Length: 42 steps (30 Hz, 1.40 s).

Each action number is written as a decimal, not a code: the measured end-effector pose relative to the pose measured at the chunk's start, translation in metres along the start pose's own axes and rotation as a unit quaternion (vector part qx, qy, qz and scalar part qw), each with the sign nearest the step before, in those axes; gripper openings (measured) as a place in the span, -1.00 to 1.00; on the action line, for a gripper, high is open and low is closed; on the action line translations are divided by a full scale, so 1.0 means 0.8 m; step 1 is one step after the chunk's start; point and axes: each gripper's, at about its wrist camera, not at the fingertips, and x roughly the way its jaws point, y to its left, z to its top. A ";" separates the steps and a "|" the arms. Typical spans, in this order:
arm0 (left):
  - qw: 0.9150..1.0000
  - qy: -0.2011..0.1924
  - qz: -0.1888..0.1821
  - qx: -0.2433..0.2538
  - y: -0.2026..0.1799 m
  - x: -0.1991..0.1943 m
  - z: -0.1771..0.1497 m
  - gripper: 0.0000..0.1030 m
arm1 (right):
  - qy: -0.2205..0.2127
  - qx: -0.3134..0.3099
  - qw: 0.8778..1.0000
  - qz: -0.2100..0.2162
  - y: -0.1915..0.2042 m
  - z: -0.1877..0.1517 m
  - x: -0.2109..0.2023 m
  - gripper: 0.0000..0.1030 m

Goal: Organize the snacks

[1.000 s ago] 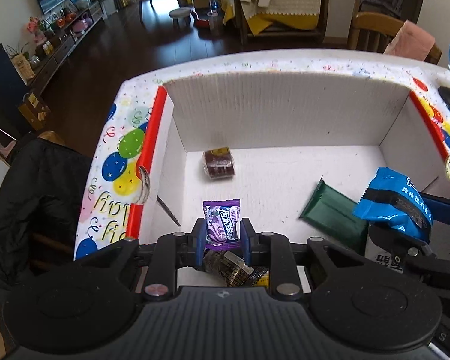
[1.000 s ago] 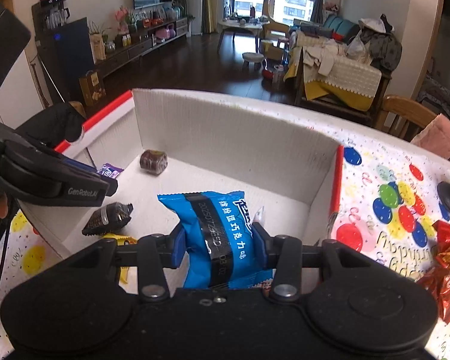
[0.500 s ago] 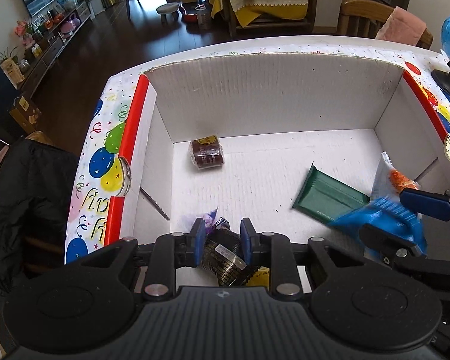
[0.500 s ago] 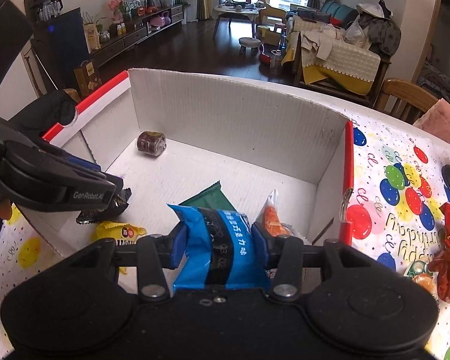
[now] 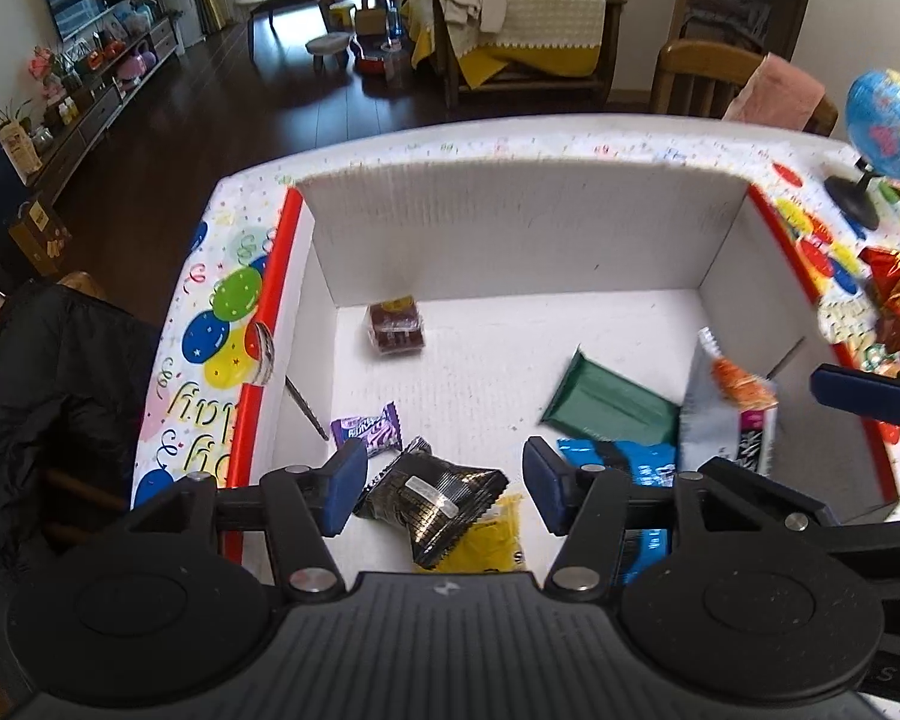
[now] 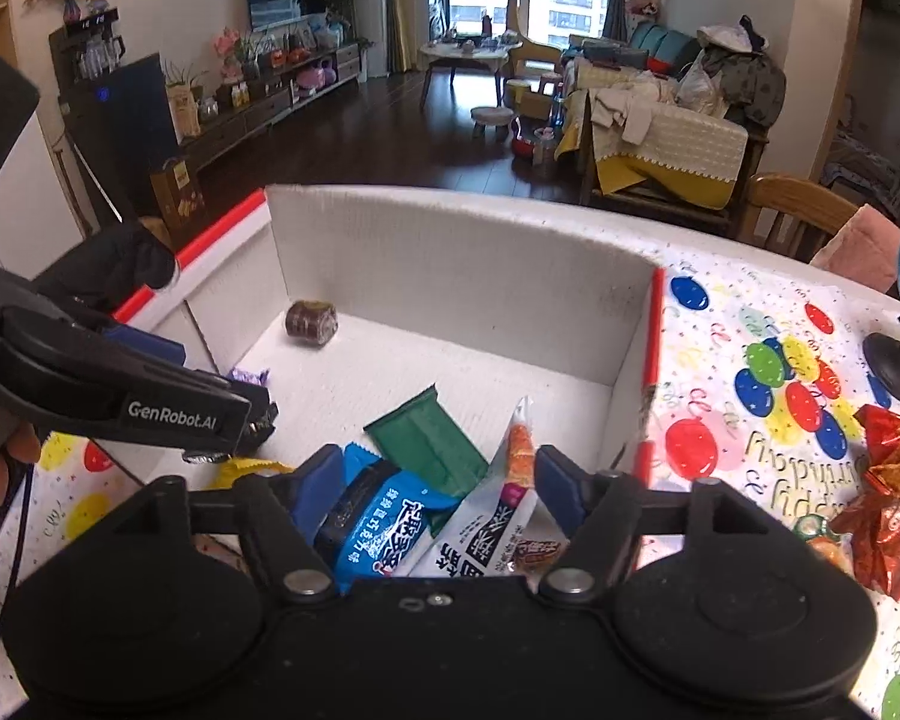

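A white cardboard box (image 5: 510, 240) (image 6: 450, 264) holds several snacks. My left gripper (image 5: 444, 492) is open and empty above a black packet (image 5: 432, 498) lying on a yellow packet (image 5: 486, 546). A purple candy (image 5: 369, 429) lies on the box floor just beyond its left finger. My right gripper (image 6: 429, 489) is open above a blue packet (image 6: 384, 525) and a white-and-orange packet (image 6: 498, 516) lying in the box. A green packet (image 6: 429, 441) (image 5: 612, 405) and a brown round cake (image 6: 311, 320) (image 5: 395, 324) lie farther in.
The box stands on a table with a balloon-print cloth (image 6: 768, 396). Red foil snacks (image 6: 888, 498) and a globe (image 5: 882, 126) are on the table to the right. A chair with a black jacket (image 5: 42, 384) stands at the left.
Both grippers have opened. The purple candy dropped from the left gripper onto the box floor. The blue packet dropped from the right gripper and lies beside the white-and-orange packet.
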 end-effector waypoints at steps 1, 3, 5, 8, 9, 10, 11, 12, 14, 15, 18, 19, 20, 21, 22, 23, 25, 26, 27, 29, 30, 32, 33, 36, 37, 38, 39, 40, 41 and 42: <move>1.000 -0.007 -0.002 -0.001 -0.001 -0.006 0.000 0.13 | -0.006 0.003 1.000 -0.003 -0.001 0.000 -0.005 0.59; 1.000 -0.020 -0.001 -0.005 -0.002 -0.018 -0.001 0.25 | -0.016 0.011 1.000 -0.007 -0.004 0.001 -0.015 0.62; 0.999 -0.032 -0.002 -0.012 -0.003 -0.030 -0.001 0.28 | -0.022 0.018 1.000 -0.006 -0.009 0.003 -0.024 0.63; 0.999 -0.043 -0.005 -0.017 -0.006 -0.048 -0.001 0.32 | -0.035 0.023 0.999 -0.005 -0.014 0.004 -0.040 0.71; 0.999 -0.046 -0.005 -0.019 -0.007 -0.053 -0.001 0.32 | -0.041 0.024 0.999 -0.004 -0.015 0.004 -0.046 0.77; 0.999 -0.050 -0.003 -0.020 -0.008 -0.058 -0.001 0.33 | -0.047 0.025 0.999 -0.003 -0.017 0.004 -0.053 0.79; 0.998 -0.055 -0.003 -0.022 -0.010 -0.065 0.000 0.33 | -0.053 0.025 0.998 -0.001 -0.019 0.004 -0.059 0.79; 0.998 -0.059 -0.006 -0.024 -0.011 -0.071 0.000 0.33 | -0.057 0.025 0.998 0.002 -0.020 0.004 -0.065 0.81; 0.997 -0.067 -0.010 -0.026 -0.016 -0.083 -0.001 0.34 | -0.067 0.028 0.997 0.007 -0.025 0.003 -0.077 0.83; 0.997 -0.071 -0.012 -0.026 -0.019 -0.089 -0.001 0.35 | -0.071 0.030 0.997 0.009 -0.028 0.003 -0.083 0.85; 0.996 -0.084 -0.021 -0.027 -0.030 -0.106 -0.004 0.42 | -0.082 0.029 0.996 0.011 -0.036 0.001 -0.101 0.85; 0.995 -0.088 -0.024 -0.027 -0.034 -0.111 -0.004 0.43 | -0.085 0.027 0.996 0.005 -0.039 0.001 -0.107 0.85; 0.995 -0.092 -0.027 -0.028 -0.038 -0.115 -0.005 0.45 | -0.090 0.024 0.996 0.000 -0.040 -0.001 -0.112 0.85; 0.995 -0.095 -0.031 -0.031 -0.042 -0.119 -0.005 0.47 | -0.094 0.024 0.995 -0.001 -0.043 -0.002 -0.117 0.85; 0.994 -0.097 -0.036 -0.034 -0.046 -0.122 -0.005 0.55 | -0.097 0.026 0.995 -0.002 -0.048 -0.003 -0.122 0.85; 0.994 -0.098 -0.041 -0.037 -0.050 -0.125 -0.005 0.61 | -0.100 0.028 0.995 -0.002 -0.054 -0.005 -0.128 0.85; 0.993 -0.102 -0.047 -0.043 -0.061 -0.131 -0.005 0.67 | -0.107 0.030 0.994 -0.007 -0.067 -0.009 -0.137 0.89; 0.993 -0.103 -0.048 -0.043 -0.067 -0.133 -0.005 0.72 | -0.110 0.033 0.993 -0.010 -0.075 -0.011 -0.142 0.93; 0.992 -0.105 -0.050 -0.043 -0.073 -0.134 -0.006 0.74 | -0.113 0.037 0.993 -0.013 -0.082 -0.014 -0.146 0.99; 0.992 -0.107 -0.054 -0.042 -0.088 -0.137 -0.008 0.75 | -0.117 0.045 0.992 -0.019 -0.098 -0.019 -0.152 0.99; 0.992 -0.107 -0.057 -0.042 -0.096 -0.138 -0.008 0.76 | -0.117 0.050 0.992 -0.021 -0.106 -0.022 -0.153 1.00; 0.992 -0.107 -0.060 -0.040 -0.113 -0.140 -0.010 0.88 | -0.117 0.059 0.991 -0.023 -0.121 -0.028 -0.158 1.00; 0.991 -0.108 -0.062 -0.039 -0.122 -0.140 -0.011 0.93 | -0.119 0.062 0.991 -0.024 -0.129 -0.032 -0.161 1.00; 0.990 -0.117 -0.064 -0.036 -0.148 -0.142 -0.014 0.96 | -0.127 0.067 0.989 -0.031 -0.151 -0.044 -0.168 1.00; 0.990 -0.117 -0.065 -0.035 -0.158 -0.141 -0.014 0.96 | -0.128 0.069 0.989 -0.033 -0.158 -0.048 -0.169 1.00; 0.990 -0.117 -0.066 -0.035 -0.167 -0.139 -0.014 0.97 | -0.129 0.072 0.988 -0.036 -0.167 -0.052 -0.171 1.00; 0.990 -0.117 -0.065 -0.036 -0.176 -0.138 -0.015 0.97 | -0.128 0.075 0.988 -0.038 -0.175 -0.057 -0.173 1.00; 0.991 -0.115 -0.066 -0.036 -0.185 -0.135 -0.015 0.97 | -0.127 0.080 0.988 -0.042 -0.184 -0.061 -0.174 1.00; 0.991 -0.110 -0.069 -0.036 -0.195 -0.131 -0.016 0.97 | -0.126 0.085 0.987 -0.046 -0.195 -0.066 -0.176 1.00; 0.991 -0.103 -0.072 -0.037 -0.204 -0.128 -0.016 0.97 | -0.123 0.090 0.987 -0.051 -0.205 -0.070 -0.176 1.00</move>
